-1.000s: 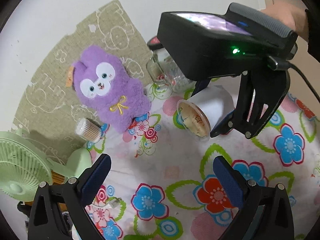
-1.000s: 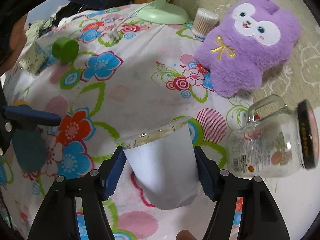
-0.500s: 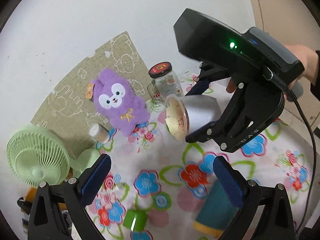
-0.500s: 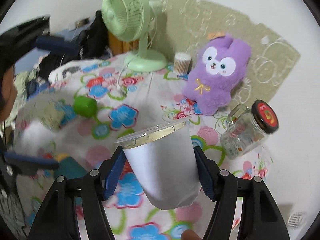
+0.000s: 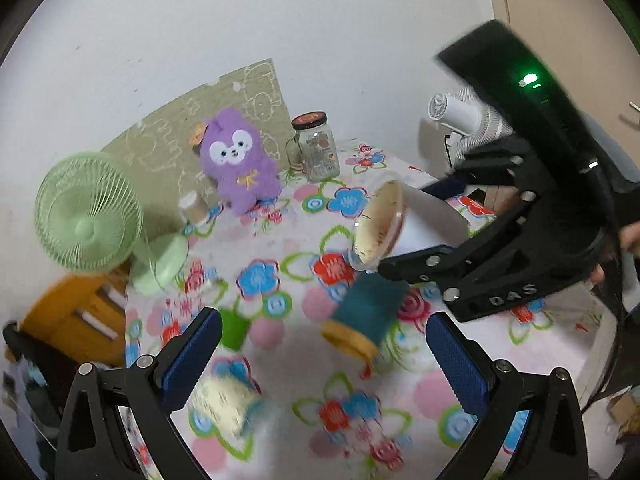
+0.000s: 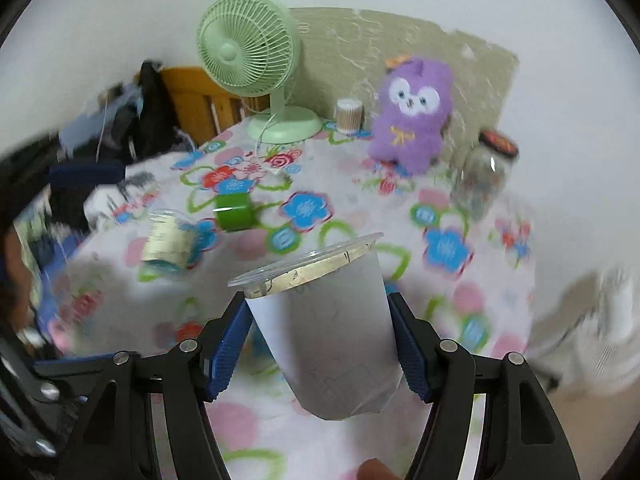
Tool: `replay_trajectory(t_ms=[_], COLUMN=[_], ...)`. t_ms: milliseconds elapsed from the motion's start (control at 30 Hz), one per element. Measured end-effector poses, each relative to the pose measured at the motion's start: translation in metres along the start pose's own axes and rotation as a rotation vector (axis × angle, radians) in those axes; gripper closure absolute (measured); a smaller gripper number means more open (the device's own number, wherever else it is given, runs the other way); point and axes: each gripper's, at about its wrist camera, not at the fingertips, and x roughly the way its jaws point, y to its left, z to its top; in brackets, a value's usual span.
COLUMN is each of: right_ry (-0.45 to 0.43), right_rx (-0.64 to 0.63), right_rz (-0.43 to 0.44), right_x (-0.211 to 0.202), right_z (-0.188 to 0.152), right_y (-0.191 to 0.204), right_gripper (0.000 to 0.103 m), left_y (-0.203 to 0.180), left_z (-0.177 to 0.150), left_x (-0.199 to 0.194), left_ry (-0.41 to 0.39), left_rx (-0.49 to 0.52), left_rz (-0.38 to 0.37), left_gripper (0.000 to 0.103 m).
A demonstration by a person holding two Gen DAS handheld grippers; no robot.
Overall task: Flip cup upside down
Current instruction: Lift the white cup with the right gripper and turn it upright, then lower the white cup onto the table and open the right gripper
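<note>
A white plastic cup (image 6: 326, 328) with a clear rim sits between the blue pads of my right gripper (image 6: 322, 340), which is shut on its sides and holds it well above the flowered tablecloth (image 6: 440, 304). The cup's mouth points forward and slightly up. In the left wrist view the same cup (image 5: 400, 224) lies sideways in the air, mouth toward the camera, held by the right gripper (image 5: 432, 224). My left gripper (image 5: 320, 356) is open and empty, low over the near part of the cloth.
On the cloth are a green fan (image 6: 252, 64), a purple plush toy (image 6: 412, 116), a glass jar with a dark lid (image 6: 484, 176), a small swab tub (image 6: 349, 115), a green roll (image 6: 235, 211), a teal spool (image 5: 366, 318) and a toppled cup (image 6: 168, 240). Clutter lies beyond the left edge.
My right gripper has lifted the cup higher and pulled it back from the wall. The left gripper has also drawn back, so more of the table shows.
</note>
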Motion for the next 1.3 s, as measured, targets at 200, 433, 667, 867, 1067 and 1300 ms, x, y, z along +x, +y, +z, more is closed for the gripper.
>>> replay_trajectory(t_ms=[200, 433, 667, 867, 1067, 1300], right_ry=[-0.021, 0.008, -0.01, -0.022, -0.034, -0.057], right_rx=[0.043, 0.182, 0.329, 0.479, 0.514, 0.484], right_rz=[-0.108, -0.151, -0.139, -0.141, -0.161, -0.198], right_x=[-0.018, 0.015, 0.036, 0.046, 0.044, 0.043], right_z=[-0.047, -0.086, -0.108, -0.119, -0.121, -0.113], right_y=[0.053, 0.074, 0.092, 0.096, 0.097, 0.098], right_gripper=[0.033, 0.033, 0.033, 0.033, 0.031, 0.006], left_y=[-0.01, -0.013, -0.021, -0.028, -0.025, -0.025], left_z=[-0.059, -0.126, -0.172, -0.188, -0.188, -0.186], left_x=[-0.025, -0.023, -0.015, -0.016, -0.015, -0.015], left_ry=[0.002, 0.038, 0.066, 0.053, 0.053, 0.041], left_rx=[-0.072, -0.226, -0.296, -0.308, -0.32, -0.329], left_rz=[0.002, 0.037, 0.095, 0.114, 0.11, 0.106], left_gripper=[0.0, 0.0, 0.0, 0.0, 0.0, 0.0])
